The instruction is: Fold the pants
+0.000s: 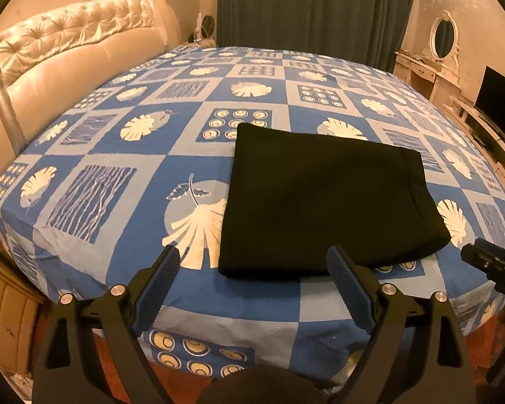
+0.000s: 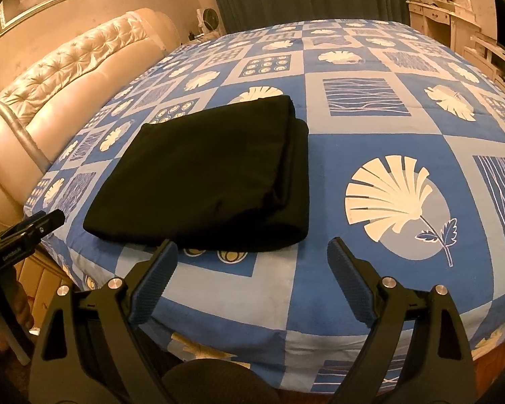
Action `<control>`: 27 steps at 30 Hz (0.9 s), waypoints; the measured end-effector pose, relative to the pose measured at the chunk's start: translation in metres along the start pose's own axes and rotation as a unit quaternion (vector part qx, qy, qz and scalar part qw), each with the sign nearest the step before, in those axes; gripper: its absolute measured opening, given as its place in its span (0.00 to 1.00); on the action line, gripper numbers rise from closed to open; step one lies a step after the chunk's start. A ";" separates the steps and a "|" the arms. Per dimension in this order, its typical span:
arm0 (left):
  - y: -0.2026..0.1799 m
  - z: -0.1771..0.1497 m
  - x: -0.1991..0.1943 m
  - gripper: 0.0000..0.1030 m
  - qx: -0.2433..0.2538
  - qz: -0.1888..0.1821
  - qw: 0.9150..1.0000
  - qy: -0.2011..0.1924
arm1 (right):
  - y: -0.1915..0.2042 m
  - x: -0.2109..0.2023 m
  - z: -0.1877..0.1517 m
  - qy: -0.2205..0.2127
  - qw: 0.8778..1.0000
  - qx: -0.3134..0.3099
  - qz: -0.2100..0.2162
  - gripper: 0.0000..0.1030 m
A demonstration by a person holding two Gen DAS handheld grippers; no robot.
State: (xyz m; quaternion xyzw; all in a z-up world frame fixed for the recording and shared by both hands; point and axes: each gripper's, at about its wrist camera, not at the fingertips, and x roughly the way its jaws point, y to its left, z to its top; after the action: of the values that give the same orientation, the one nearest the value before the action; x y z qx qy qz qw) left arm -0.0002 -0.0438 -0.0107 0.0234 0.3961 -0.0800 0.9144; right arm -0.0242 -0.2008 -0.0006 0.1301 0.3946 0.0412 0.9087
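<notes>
Two spread hand-held grippers (image 1: 252, 262) (image 2: 252, 256) face one folded pants (image 1: 323, 202).

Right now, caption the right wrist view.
Open right gripper hovers before folded black pants on the patterned bed.

Patterned blue bedsheet (image 1: 124, 155), tufted headboard (image 1: 74, 33), green curtain (image 1: 316, 6)

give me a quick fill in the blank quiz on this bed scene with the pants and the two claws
1. The pants lie folded on the bed and their colour is ____.
2. Both the left claw and the right claw have their jaws ____.
3. Neither claw holds the pants; each one grips ____.
4. The headboard is tufted and its colour is ____.

Missing words: black; open; nothing; cream
</notes>
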 end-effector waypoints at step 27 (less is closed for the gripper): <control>-0.012 0.007 -0.022 0.86 0.015 -0.009 0.999 -0.048 | 0.006 0.008 -0.007 0.021 1.000 -0.004 0.007 0.88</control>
State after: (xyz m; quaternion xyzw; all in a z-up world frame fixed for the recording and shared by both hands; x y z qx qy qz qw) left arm -0.0120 -0.0541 0.0104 0.0297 0.3503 -0.0956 0.9313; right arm -0.0230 -0.1922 -0.0093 0.1285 0.4129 0.0518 0.9002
